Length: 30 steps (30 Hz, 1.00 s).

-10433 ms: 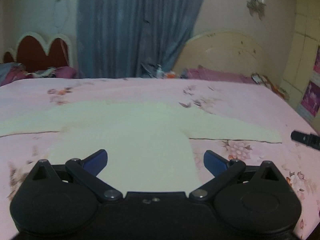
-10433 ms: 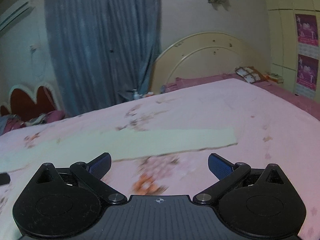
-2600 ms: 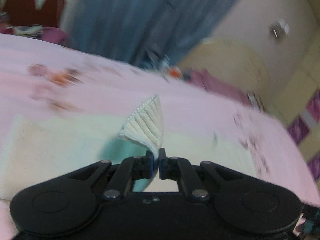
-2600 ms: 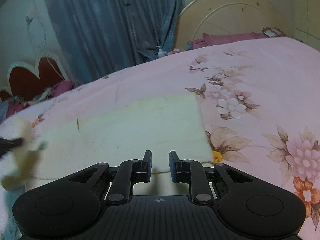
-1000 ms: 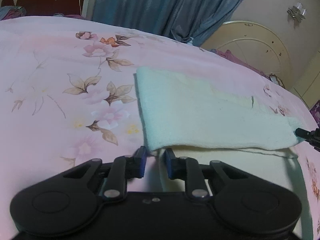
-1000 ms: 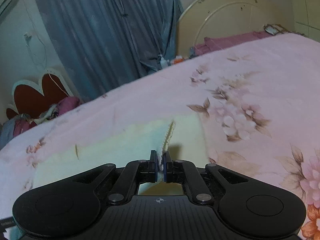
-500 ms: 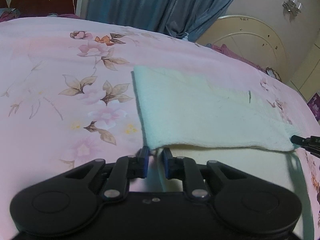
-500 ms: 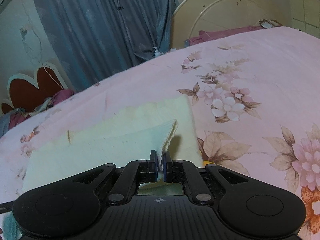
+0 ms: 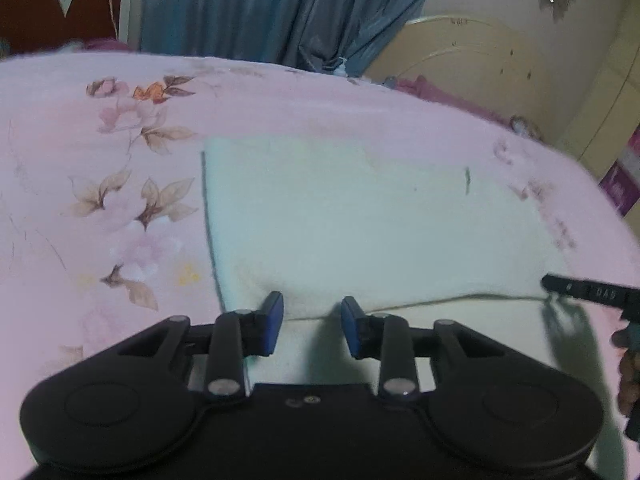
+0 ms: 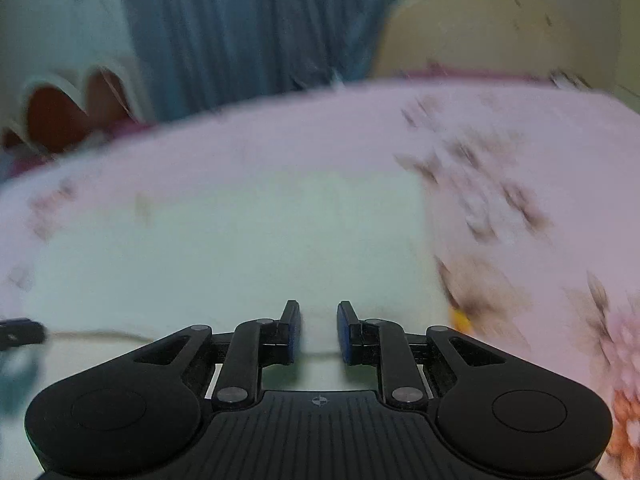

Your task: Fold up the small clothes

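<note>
A cream knitted garment (image 9: 360,220) lies folded flat on the pink floral bedspread (image 9: 100,168), straight ahead of both tools. In the left wrist view the left gripper (image 9: 312,328) sits at the near left corner of the upper layer, whose folded edge runs across just beyond the blue pads (image 9: 274,320); a lower layer of the same cloth shows nearer the camera, under the tool. In the right wrist view the right gripper (image 10: 318,332) is at the same near edge of the garment (image 10: 240,248), towards its right side, with the cloth's right border and the flowered bedspread (image 10: 520,160) beside it.

The left view is fairly sharp and shows the tip of the right gripper at its right margin, touching or just over the far corner of the fold, with part of a person's hand (image 9: 626,372) below it. It also shows a blue curtain (image 9: 280,8) and a cream headboard (image 9: 480,80). The right view is heavily blurred, so the cloth's texture cannot be made out; the other tool's tip appears at its left margin.

Both sets of jaws are opening. The left pads stand clearly apart with the fold's edge between them, not pressed. The right pads (image 10: 294,328) are parted by a narrower gap, cloth lying behind and below them, nothing pinched
</note>
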Each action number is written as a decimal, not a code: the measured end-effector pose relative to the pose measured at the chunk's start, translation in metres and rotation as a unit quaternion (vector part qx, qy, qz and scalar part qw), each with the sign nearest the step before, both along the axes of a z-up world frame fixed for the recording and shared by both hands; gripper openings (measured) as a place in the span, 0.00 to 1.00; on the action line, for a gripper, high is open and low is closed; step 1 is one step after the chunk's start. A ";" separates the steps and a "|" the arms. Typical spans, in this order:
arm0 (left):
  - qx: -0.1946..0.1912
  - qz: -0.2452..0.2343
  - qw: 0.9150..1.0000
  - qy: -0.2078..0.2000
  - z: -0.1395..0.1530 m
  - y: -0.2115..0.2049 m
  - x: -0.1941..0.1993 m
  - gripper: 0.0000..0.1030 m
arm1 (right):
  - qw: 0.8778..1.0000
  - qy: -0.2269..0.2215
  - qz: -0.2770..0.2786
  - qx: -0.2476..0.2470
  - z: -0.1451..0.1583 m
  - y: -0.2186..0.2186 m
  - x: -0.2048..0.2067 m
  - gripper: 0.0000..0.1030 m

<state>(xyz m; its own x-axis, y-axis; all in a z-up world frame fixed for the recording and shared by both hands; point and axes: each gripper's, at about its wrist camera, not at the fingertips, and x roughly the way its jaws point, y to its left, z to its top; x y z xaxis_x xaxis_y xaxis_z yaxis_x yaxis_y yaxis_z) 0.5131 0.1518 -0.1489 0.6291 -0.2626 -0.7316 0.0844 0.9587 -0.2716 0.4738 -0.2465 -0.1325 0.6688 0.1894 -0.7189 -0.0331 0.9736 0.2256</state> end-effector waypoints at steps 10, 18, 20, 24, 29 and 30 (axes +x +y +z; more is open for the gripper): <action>0.008 0.010 0.999 -0.036 -0.001 0.016 0.094 0.35 | 0.999 -0.014 -0.031 -0.001 0.003 -0.018 0.053 0.18; 0.012 0.034 0.997 -0.067 0.017 0.014 0.089 0.43 | 0.994 -0.032 -0.106 -0.004 0.018 -0.040 0.042 0.18; 0.028 -0.001 0.997 -0.078 0.021 -0.018 0.081 0.51 | 0.997 -0.042 -0.061 0.016 0.022 -0.011 0.047 0.18; 0.059 -0.043 0.994 -0.080 0.014 -0.065 0.069 0.51 | 0.998 -0.033 0.053 0.031 0.017 0.059 0.060 0.44; 0.081 -0.048 0.993 -0.069 -0.004 -0.061 0.047 0.51 | 0.996 -0.032 0.082 -0.018 0.003 0.070 0.054 0.56; 0.082 -0.043 0.993 -0.072 -0.006 -0.053 0.041 0.50 | 0.997 -0.031 0.061 -0.026 0.003 0.057 0.053 0.34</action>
<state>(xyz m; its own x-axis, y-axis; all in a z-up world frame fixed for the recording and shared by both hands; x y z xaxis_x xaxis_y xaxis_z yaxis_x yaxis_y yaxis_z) 0.5536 0.0986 -0.1546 0.7103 -0.2043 -0.6736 0.1946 0.9766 -0.0910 0.5268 -0.1895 -0.1291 0.6862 0.2364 -0.6879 -0.1651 0.9716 0.1693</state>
